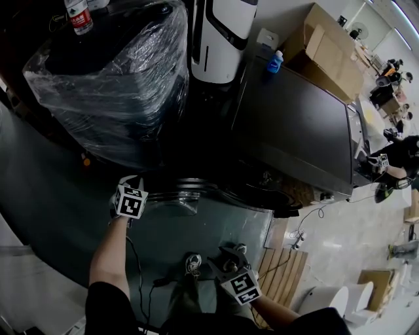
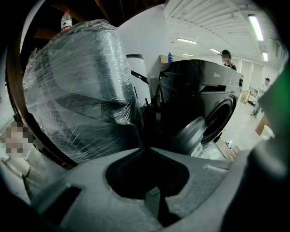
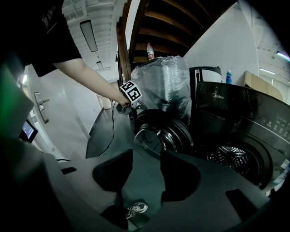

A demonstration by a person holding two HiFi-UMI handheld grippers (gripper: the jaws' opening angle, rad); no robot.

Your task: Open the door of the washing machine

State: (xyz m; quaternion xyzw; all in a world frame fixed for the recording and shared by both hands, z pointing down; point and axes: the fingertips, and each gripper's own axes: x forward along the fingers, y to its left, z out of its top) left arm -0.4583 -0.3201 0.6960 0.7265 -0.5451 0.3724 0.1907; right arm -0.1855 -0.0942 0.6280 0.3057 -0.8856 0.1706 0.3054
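The dark washing machine (image 1: 294, 124) stands at the right with its round door (image 1: 190, 190) swung wide open toward me. In the right gripper view the door (image 3: 161, 131) hangs left of the bare steel drum (image 3: 233, 156). My left gripper (image 1: 129, 186) is just left of the door's outer edge, and its jaws (image 2: 144, 147) are shut with nothing between them. From the left gripper view the door (image 2: 192, 133) lies off to the right, apart from the jaws. My right gripper (image 1: 226, 258) is held low and near me. It is open (image 3: 142, 158) and holds nothing.
A large appliance wrapped in clear plastic (image 1: 111, 72) stands left of the washing machine, with a water bottle (image 1: 78, 16) on top. A white unit (image 1: 222, 36), a blue bottle (image 1: 275, 62) and cardboard boxes (image 1: 327, 52) are behind. A wooden pallet (image 1: 281, 268) lies by my shoe (image 1: 193, 263).
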